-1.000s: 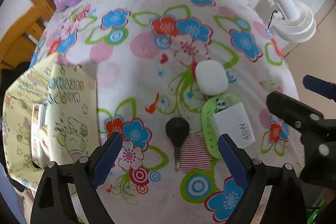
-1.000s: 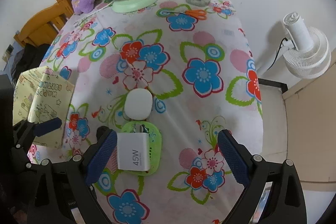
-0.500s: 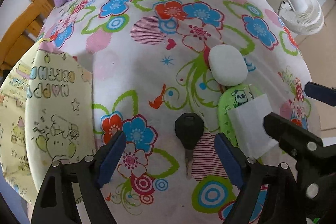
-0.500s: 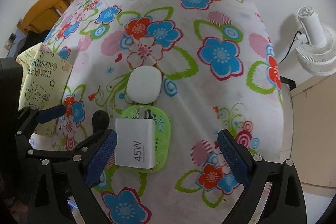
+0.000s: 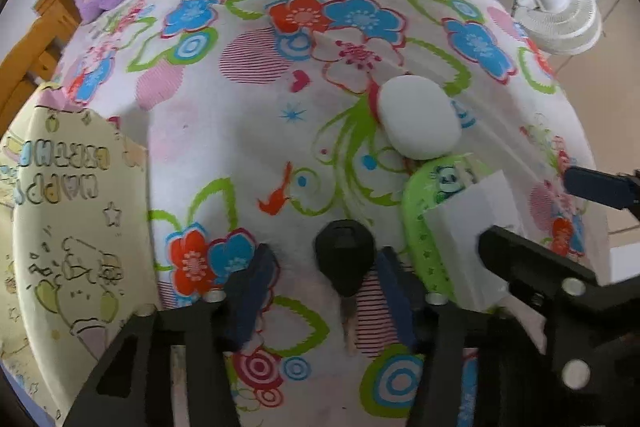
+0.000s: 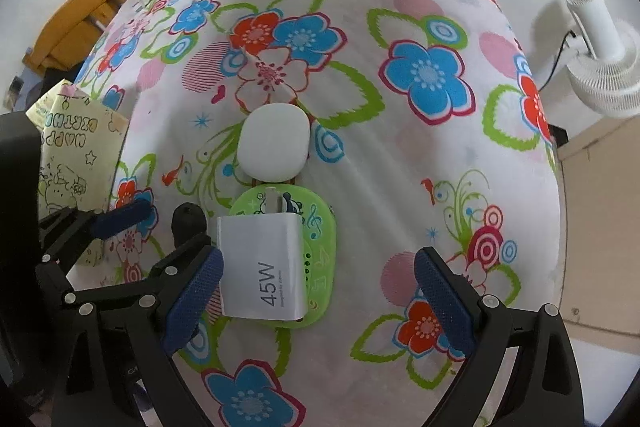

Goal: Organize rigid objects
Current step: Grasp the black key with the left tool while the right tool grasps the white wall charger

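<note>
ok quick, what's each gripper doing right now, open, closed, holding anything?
Left gripper: jaws have just been closing around the black key; pads not yet pressing it.
Right gripper: open, holding nothing, white charger between its fingers.

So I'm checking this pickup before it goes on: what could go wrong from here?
The left gripper has just been closing around the black-headed key, which lies flat on the flowered tablecloth; its pads don't clearly press it, so it may slip or pinch cloth. The open right gripper crowds it, and its pad beside the white 45W charger block could nudge that off the green oval toy.
</note>
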